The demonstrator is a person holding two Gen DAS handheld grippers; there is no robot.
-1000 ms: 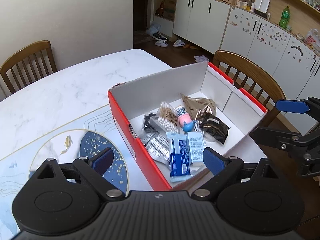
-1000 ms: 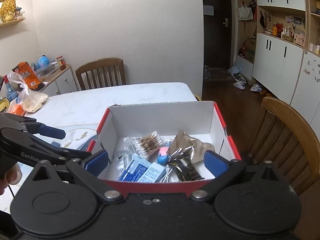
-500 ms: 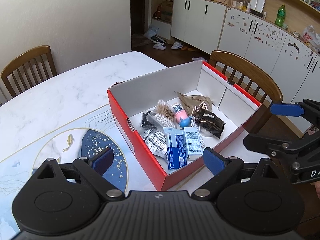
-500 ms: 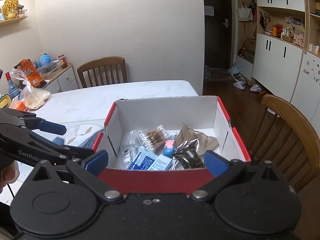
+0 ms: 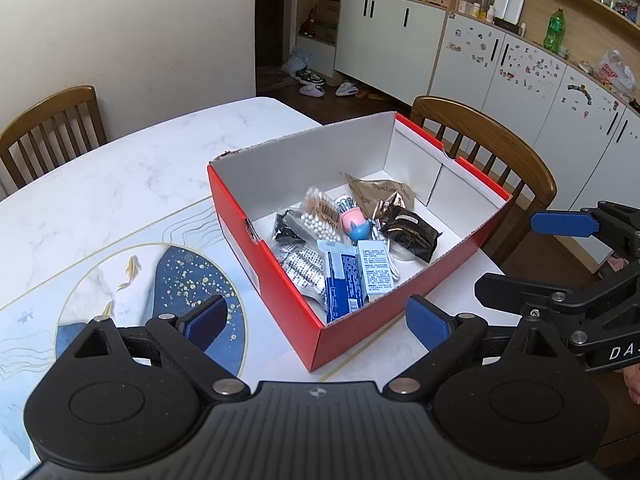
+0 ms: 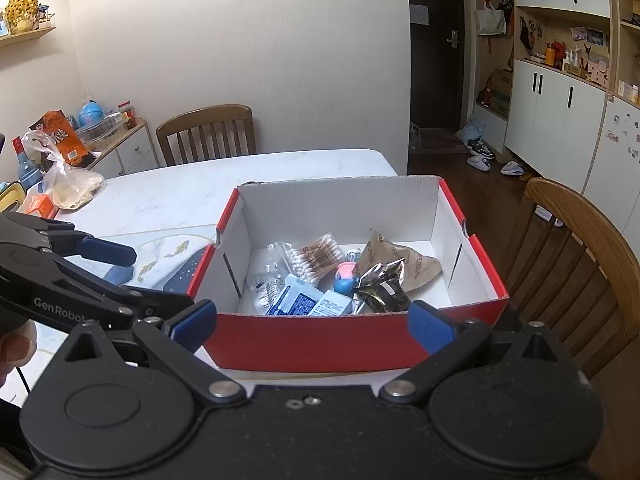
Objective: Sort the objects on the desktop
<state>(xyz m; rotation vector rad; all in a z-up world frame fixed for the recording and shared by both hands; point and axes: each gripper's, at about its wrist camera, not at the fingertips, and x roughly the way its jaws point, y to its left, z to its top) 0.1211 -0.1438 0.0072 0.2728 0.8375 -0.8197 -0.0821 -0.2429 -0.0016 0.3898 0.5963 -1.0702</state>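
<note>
Here, left wrist view: my left gripper (image 5: 316, 322) has its blue pads spread wide with nothing between them, hovering above the near corner of the red box (image 5: 276, 280). The box sits open on the white marble table (image 5: 100, 184), partly on a placemat (image 5: 132, 276) with a navy disc and gold fish. Inside the box, all loose: a pack of cotton swabs (image 5: 320, 216), a pink-and-blue toy (image 5: 354, 222), a brown foil pouch (image 5: 378, 194), a dark crinkled sachet (image 5: 412, 232), a silver blister pack (image 5: 306, 268), a blue packet (image 5: 340, 284) and a pale blue leaflet box (image 5: 376, 272) lying side by side at the near end. My right gripper (image 5: 532, 260) shows at the right edge, fingers parted and empty, off the box's right side; one wooden chair (image 5: 492, 148) stands behind the box. Right wrist view: my right gripper (image 6: 312, 324) is wide open too, holding nothing, both pads in front of the box's (image 6: 312, 344) near red wall. Same contents visible over the rim: swabs (image 6: 316, 258), brown pouch (image 6: 404, 260), dark sachet (image 6: 382, 288), blue packet (image 6: 296, 300), toy (image 6: 346, 276) partly hidden. My left gripper (image 6: 116, 264) is at the left, over the placemat (image 6: 176, 256), fingers apart and empty, a fingertip of my hand (image 6: 14, 348) at its grip. Farther left on the table lies a plastic bag (image 6: 72, 184) with snacks.
</note>
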